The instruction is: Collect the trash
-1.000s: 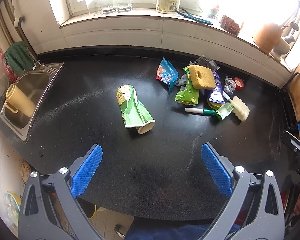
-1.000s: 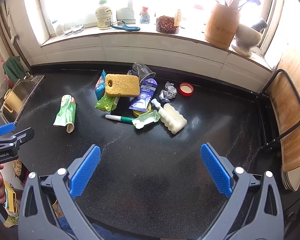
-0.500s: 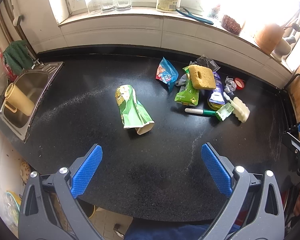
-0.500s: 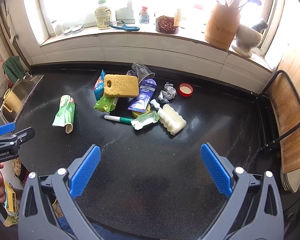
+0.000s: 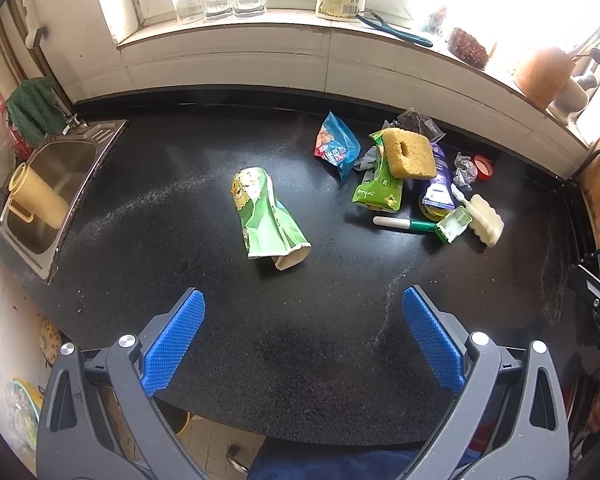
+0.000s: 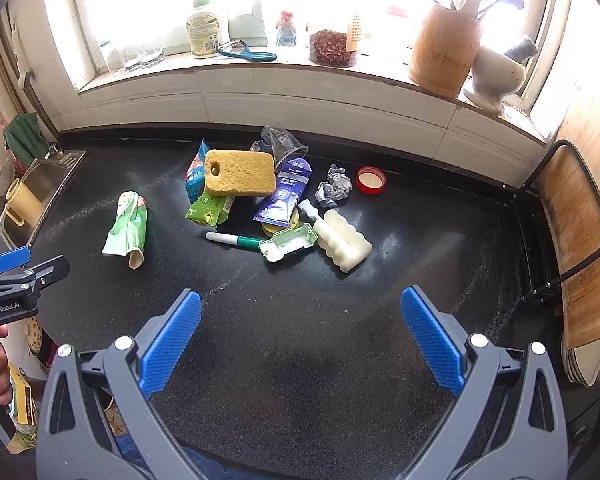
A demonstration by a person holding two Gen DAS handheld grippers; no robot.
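Both tongs, the left gripper [image 5: 303, 340] and right gripper [image 6: 300, 340], hang wide open and empty above the front edge of the black bench [image 5: 228, 344]. Mid-bench lies a crushed green carton [image 5: 266, 220]; toward the back edge sit the other trash: sponge [image 6: 239, 172], marker [image 6: 234, 239], wrappers [image 6: 286, 196], red lid [image 6: 371, 179].

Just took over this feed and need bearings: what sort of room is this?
Most likely a home kitchen: a black speckled stone countertop with a stainless steel sink at its left end, and a bamboo utensil holder on the white windowsill.
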